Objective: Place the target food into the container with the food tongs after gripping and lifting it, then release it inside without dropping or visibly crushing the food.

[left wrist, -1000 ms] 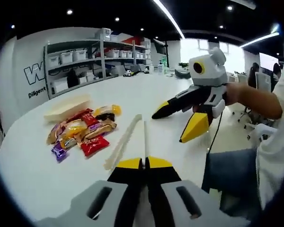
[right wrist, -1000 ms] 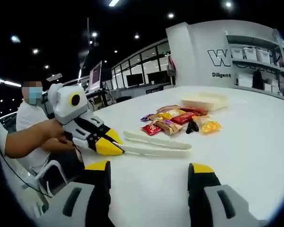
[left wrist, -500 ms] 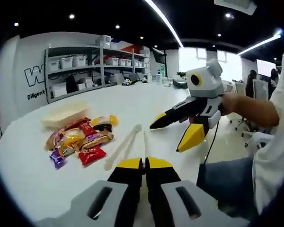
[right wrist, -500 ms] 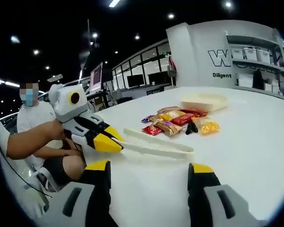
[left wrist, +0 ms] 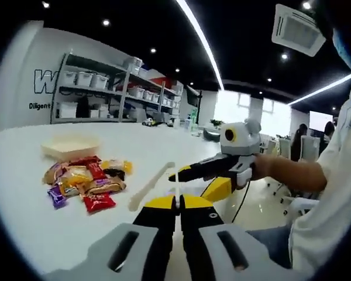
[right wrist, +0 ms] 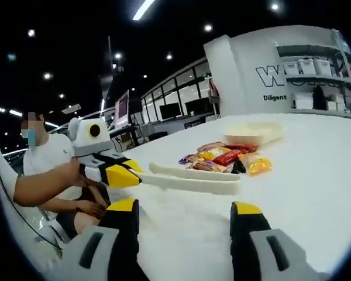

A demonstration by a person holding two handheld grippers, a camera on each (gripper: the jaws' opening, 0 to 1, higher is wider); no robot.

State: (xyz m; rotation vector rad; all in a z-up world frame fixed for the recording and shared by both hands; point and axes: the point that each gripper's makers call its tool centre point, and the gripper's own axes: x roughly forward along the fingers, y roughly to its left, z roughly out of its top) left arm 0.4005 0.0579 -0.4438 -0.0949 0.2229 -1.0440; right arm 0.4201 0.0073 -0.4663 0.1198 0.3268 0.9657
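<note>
Left gripper view: the left tongs (left wrist: 176,203) are closed on the handle end of the white food tongs (left wrist: 152,184), which reach out over the glossy white desk (left wrist: 23,228). Wrapped snacks (left wrist: 82,181) lie at centre left, with the cream container (left wrist: 70,146) just beyond. Shelving with bins (left wrist: 99,99) lines the wall, under a ceiling light strip (left wrist: 199,41). The right tongs (left wrist: 193,182) gape at centre right.

Right gripper view: the right tongs (right wrist: 184,208) stand wide apart, holding nothing. The left tongs (right wrist: 131,175) clamp the food tongs (right wrist: 193,178) at centre left. Snacks (right wrist: 225,159) and container (right wrist: 254,132) sit right of centre.
</note>
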